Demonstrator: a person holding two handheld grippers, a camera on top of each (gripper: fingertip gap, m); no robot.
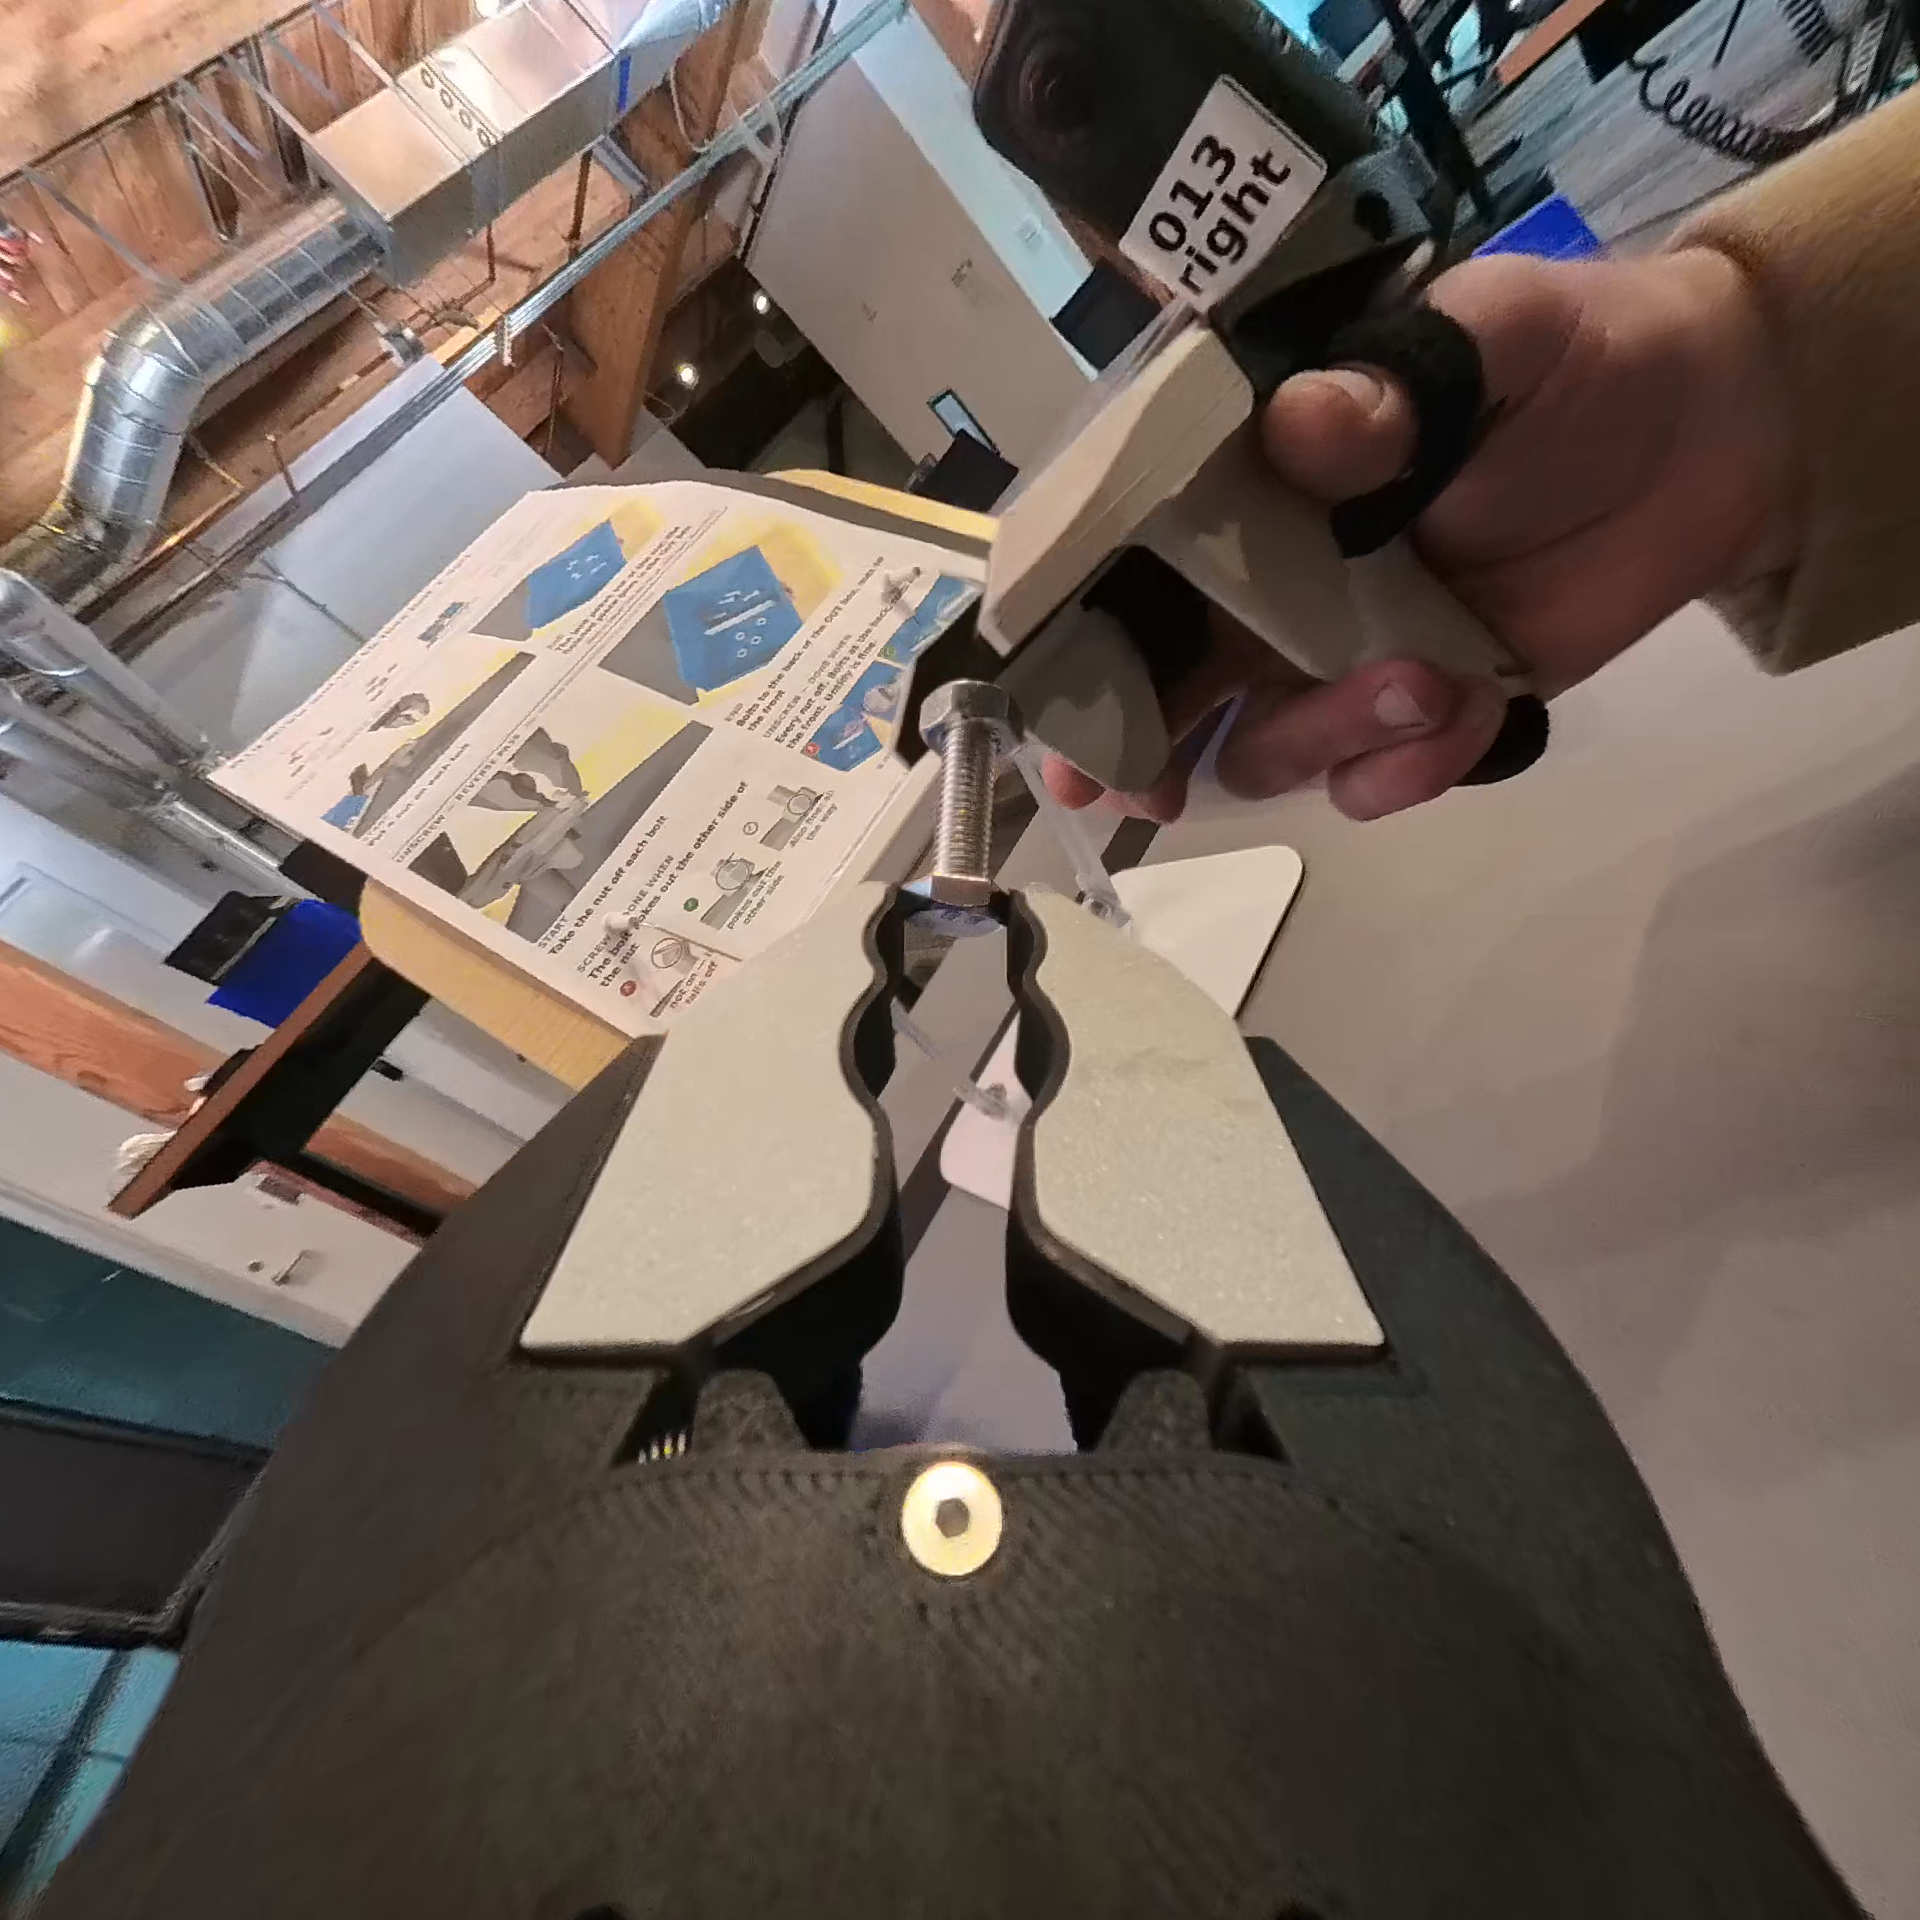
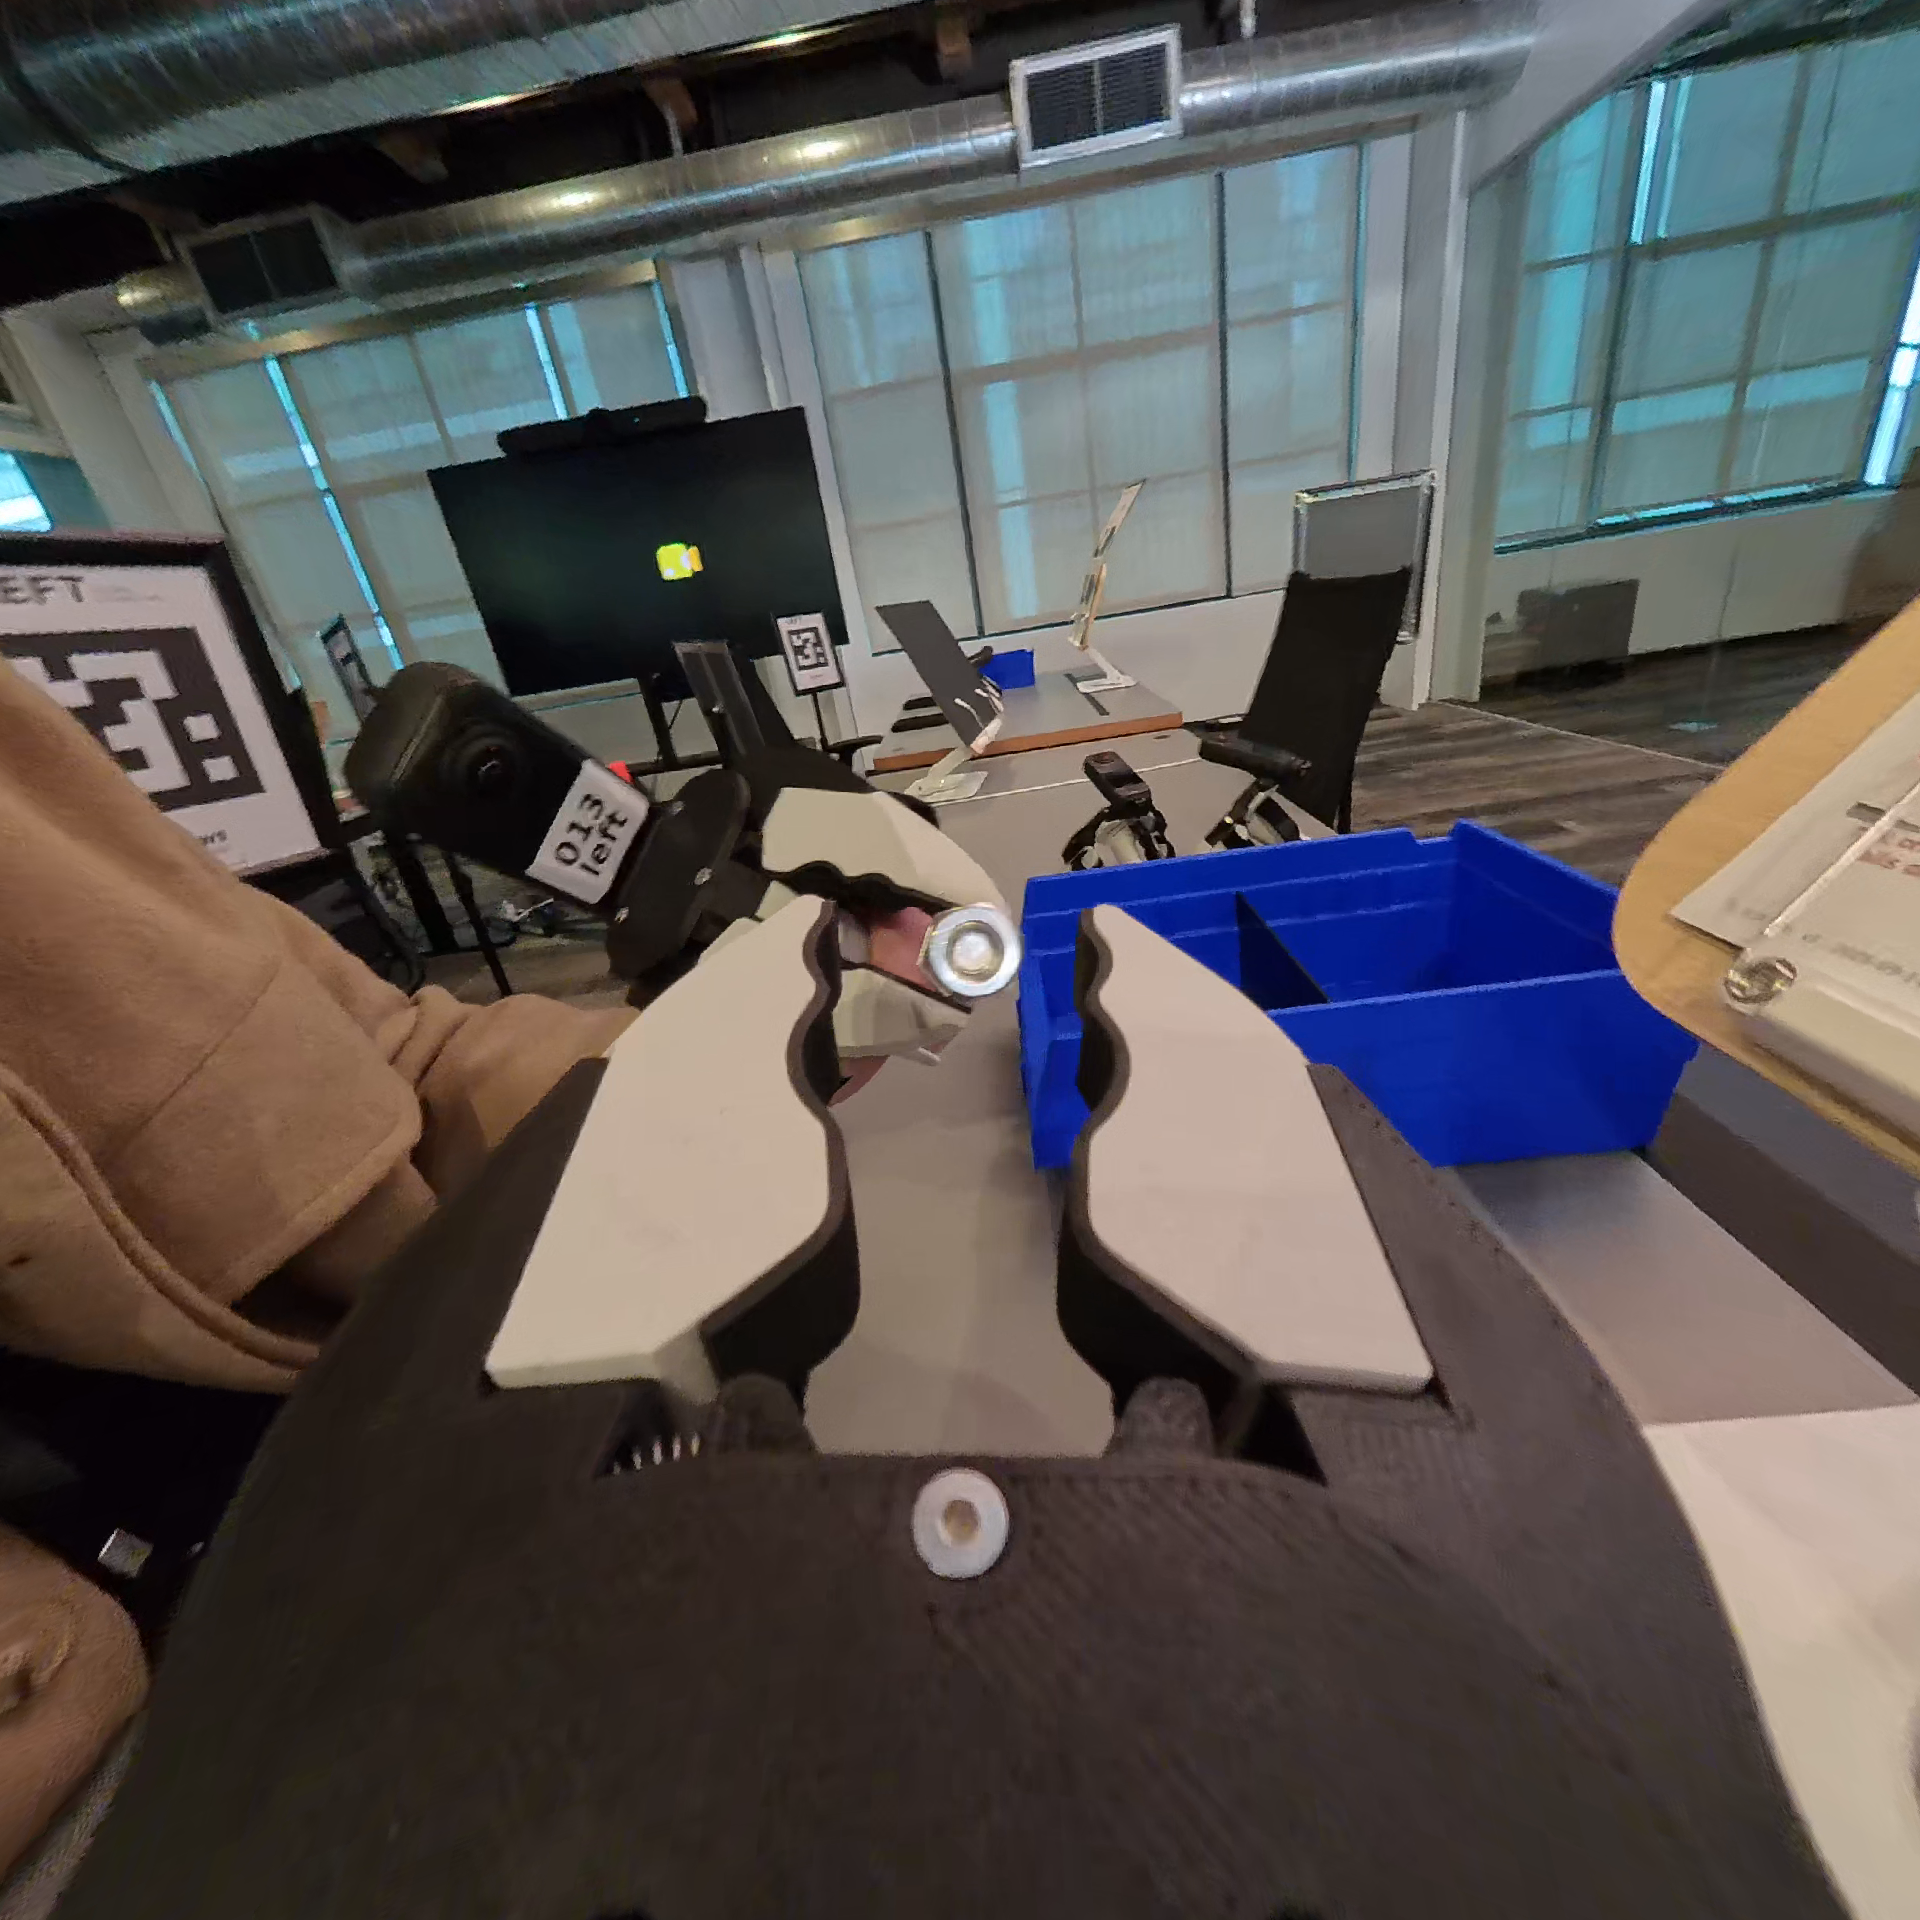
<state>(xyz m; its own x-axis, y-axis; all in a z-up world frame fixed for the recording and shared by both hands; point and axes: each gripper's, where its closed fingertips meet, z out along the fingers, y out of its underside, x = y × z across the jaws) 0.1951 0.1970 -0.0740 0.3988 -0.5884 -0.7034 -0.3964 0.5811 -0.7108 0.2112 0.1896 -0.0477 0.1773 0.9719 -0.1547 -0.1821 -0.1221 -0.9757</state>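
A steel bolt [image 1: 961,800] with a hex piece at each end is held above the grey table. My left gripper [image 1: 958,902] is shut on its near hex end; the threaded shank points away from it. It also shows in the right wrist view [image 2: 914,971], coming in from the left with the bolt [image 2: 971,951] seen end-on. My right gripper [image 2: 961,920] is open, its fingers [image 2: 717,1122] on either side of the bolt's free end without closing on it. In the left wrist view the right gripper [image 1: 992,717], held by a hand [image 1: 1558,468], sits at that free end.
A blue divided bin [image 2: 1455,1081] stands on the grey table [image 1: 1558,1143] just right of the grippers. A printed instruction sheet [image 1: 582,707] leans on a wooden board, with a white stand base [image 1: 1216,914] below. A tan sleeve [image 2: 156,1039] fills the left. The grippers are tip to tip, or close to it.
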